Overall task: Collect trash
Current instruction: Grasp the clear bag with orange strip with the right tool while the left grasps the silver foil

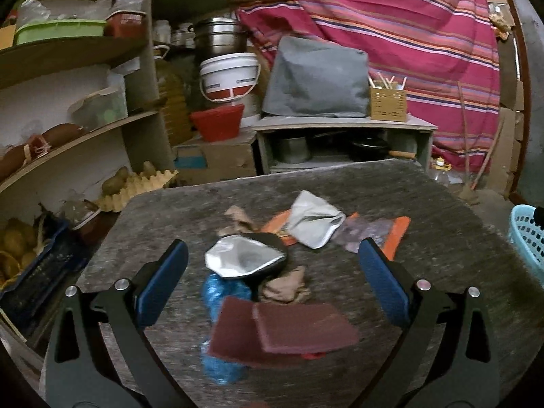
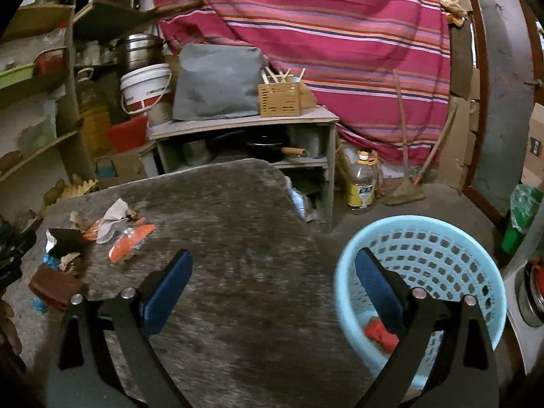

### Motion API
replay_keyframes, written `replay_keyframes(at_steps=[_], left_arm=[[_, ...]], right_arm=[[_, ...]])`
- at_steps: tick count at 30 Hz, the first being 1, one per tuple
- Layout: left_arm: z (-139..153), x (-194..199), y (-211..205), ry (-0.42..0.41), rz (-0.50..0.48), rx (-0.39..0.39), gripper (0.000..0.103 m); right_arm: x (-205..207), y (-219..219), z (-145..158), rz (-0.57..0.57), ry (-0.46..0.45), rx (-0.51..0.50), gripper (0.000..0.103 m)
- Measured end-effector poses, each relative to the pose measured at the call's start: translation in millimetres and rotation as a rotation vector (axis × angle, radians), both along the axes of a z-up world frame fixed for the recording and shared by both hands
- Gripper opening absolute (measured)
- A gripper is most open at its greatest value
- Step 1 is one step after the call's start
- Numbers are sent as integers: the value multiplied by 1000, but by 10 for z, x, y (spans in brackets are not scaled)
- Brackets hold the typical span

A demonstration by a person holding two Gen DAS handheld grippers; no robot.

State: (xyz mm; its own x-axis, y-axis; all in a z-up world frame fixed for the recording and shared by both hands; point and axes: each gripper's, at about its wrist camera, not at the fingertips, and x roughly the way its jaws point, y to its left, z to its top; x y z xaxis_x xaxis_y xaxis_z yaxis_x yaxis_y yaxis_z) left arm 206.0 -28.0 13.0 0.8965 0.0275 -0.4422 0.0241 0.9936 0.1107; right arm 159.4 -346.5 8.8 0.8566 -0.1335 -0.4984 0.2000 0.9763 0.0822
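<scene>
Trash heaped on the table, basket waiting beside it

The table (image 1: 425, 238) holds the trash pile (image 1: 272, 272); the blue basket (image 2: 425, 238) sits close for drop-offs, one red scrap (image 2: 382, 335) inside. Left gripper (image 1: 273, 277) wide over the pile; right gripper (image 2: 273, 287) wide, empty.

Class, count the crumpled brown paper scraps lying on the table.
2: one brown paper scrap behind the foil pouch, one in front; others may lie hidden underneath.
</scene>
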Motion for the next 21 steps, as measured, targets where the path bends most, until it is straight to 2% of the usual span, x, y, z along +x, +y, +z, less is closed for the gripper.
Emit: replay_keyframes(at_steps=[11, 16, 18, 21], left_arm=[[36, -43, 403, -8, 47, -22, 97], [15, -54, 639, 2, 67, -40, 97], [-3, -59, 734, 10, 73, -48, 97], [-28, -65, 831, 13, 87, -42, 97]], right_arm=[[118, 289, 28, 45, -5, 38, 95], [151, 452, 8, 37, 8, -17, 95], [147, 499, -14, 36, 11, -26, 99], [144, 542, -37, 34, 18, -27, 99]])
